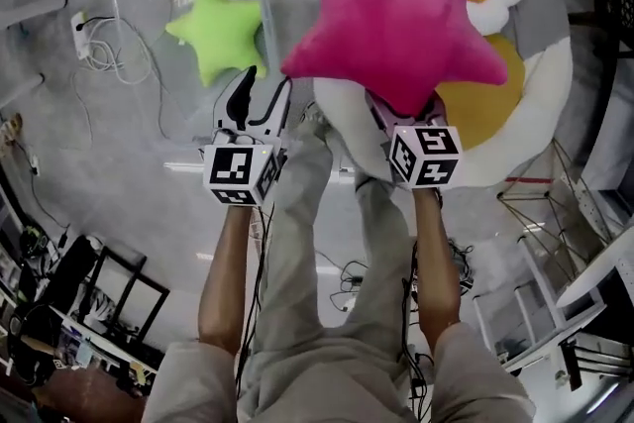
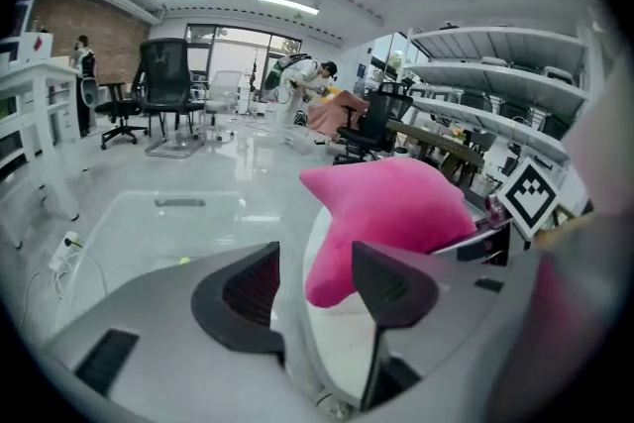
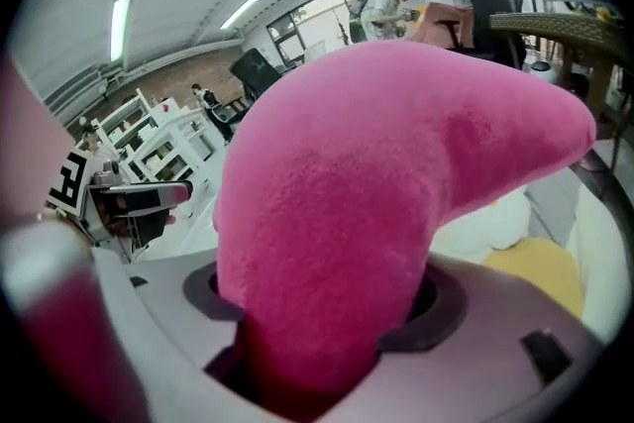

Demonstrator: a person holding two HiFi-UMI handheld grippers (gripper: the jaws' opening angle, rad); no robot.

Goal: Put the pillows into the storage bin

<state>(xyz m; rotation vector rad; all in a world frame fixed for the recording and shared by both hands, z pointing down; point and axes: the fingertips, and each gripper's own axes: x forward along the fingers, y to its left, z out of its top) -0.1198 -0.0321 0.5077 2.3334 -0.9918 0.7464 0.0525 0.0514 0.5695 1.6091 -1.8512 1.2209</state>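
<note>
Pink star pillow [image 3: 376,193] fills the right gripper view, one of its points squeezed between the two jaws of the right hand-held gripper [image 3: 322,312], which is clamped on it. In the head view this pillow [image 1: 396,25] is held up in the air above the right hand-held gripper [image 1: 401,109], just right of the clear storage bin [image 1: 129,5] and overlapping its right edge. A green star pillow [image 1: 216,35] already lies inside the bin. The left hand-held gripper [image 1: 265,89] hovers at the bin's near right corner; its own view shows its jaws [image 2: 317,277] apart with nothing between them, the pink pillow visible beyond them. Behind the pink pillow, a fried-egg pillow [image 1: 500,0] and a yellow cushion [image 1: 485,104] rest on a round white cushion [image 1: 540,84]. The bin stands on a glossy grey floor [image 1: 99,173], with a power strip and loose cables [image 1: 84,40] just to its left.
</note>
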